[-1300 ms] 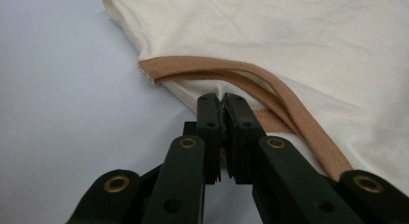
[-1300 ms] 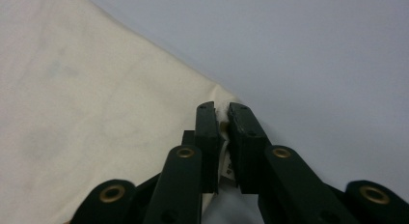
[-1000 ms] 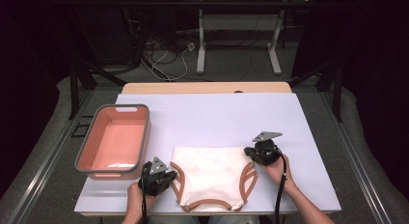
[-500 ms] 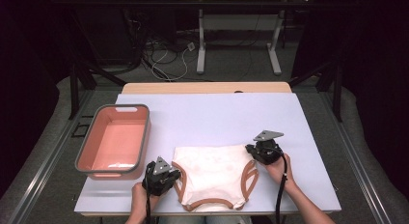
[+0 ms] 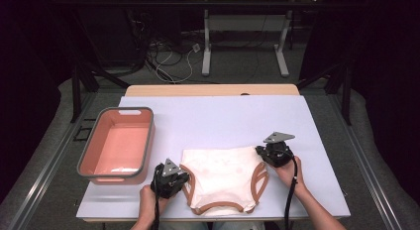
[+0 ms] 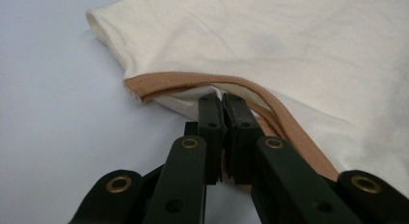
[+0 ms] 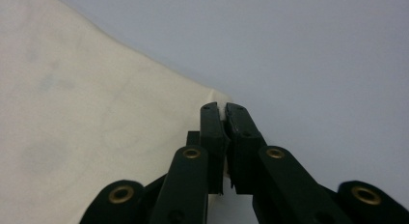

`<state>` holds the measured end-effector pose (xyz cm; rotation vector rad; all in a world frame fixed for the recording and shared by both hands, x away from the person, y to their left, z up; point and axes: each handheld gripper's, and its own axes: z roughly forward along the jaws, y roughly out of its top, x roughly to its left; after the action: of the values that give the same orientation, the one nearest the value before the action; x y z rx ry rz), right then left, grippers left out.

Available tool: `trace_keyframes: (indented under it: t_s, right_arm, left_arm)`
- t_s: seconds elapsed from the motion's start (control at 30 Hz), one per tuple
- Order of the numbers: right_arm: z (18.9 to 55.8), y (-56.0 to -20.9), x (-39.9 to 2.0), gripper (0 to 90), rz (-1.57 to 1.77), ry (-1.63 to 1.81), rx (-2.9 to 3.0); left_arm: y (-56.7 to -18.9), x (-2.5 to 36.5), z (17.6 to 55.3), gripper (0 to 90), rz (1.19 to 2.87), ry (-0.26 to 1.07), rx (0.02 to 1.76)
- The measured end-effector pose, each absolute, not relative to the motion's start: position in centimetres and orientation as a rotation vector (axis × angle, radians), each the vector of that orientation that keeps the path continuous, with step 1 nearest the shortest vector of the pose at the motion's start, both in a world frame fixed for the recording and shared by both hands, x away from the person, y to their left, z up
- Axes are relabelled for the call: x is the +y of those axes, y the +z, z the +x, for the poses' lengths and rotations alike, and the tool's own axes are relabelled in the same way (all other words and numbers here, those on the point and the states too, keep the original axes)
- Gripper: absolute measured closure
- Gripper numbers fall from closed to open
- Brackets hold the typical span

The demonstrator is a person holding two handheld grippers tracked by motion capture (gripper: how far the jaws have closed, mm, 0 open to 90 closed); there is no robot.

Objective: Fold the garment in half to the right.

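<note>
Both tongs are clamped on the cream underpants, one at each side, low in the frame.

Left gripper (image 5: 179,179) has its jaws closed tight on the tan-trimmed leg edge at the garment's left side; in the left gripper view (image 6: 223,101) the pads pinch cream fabric just behind that ribbed tan band. Right gripper (image 5: 261,151) is nipped shut on the upper right waist corner, seen in the right gripper view (image 7: 223,109) as a small peak of cloth between the pads. The underpants (image 5: 223,176) lie flat on the pale table (image 5: 223,118), waistband toward the top of the frame, their width running left to right between the two hands, so each hand already has its own side. The cloth is soft, matte knit, lightly creased. A salmon-pink plastic bin (image 5: 143,150) with a grey rim sits at left, just beside the left hand.
</note>
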<state>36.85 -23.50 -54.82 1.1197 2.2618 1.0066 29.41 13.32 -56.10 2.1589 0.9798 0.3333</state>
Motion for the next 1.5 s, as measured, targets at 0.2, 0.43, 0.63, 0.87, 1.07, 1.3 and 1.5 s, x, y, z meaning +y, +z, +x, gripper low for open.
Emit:
trace_keyframes:
  t_s: [0.2,0.43,0.63,0.87,1.07,1.3,1.5]
  right_arm:
    - [37.1,-54.6,-23.8,86.5,1.139,1.014,2.252]
    - [37.4,-54.5,-24.4,86.5,1.157,1.035,2.236]
    - [37.8,-54.5,-24.8,86.5,1.189,1.022,2.220]
    - [38.1,-54.4,-25.5,86.5,1.217,1.008,2.190]
    - [38.2,-54.5,-25.9,86.5,1.251,0.997,2.168]
    - [38.4,-54.4,-26.5,86.6,1.269,0.983,2.141]
    - [38.6,-54.5,-26.9,86.5,1.308,0.972,2.121]
  left_arm:
    - [-56.1,13.0,29.8,86.6,2.163,0.316,0.968]
    - [-56.2,12.5,30.2,86.6,2.153,0.303,0.967]
    - [-56.2,12.0,30.5,86.5,2.156,0.307,0.955]
    - [-56.1,11.6,30.8,86.6,2.156,0.299,0.957]
    - [-56.1,11.0,31.4,86.6,2.165,0.293,0.943]
    - [-56.1,10.6,31.9,86.6,2.165,0.278,0.931]
    - [-56.1,10.0,32.2,86.6,2.174,0.282,0.923]
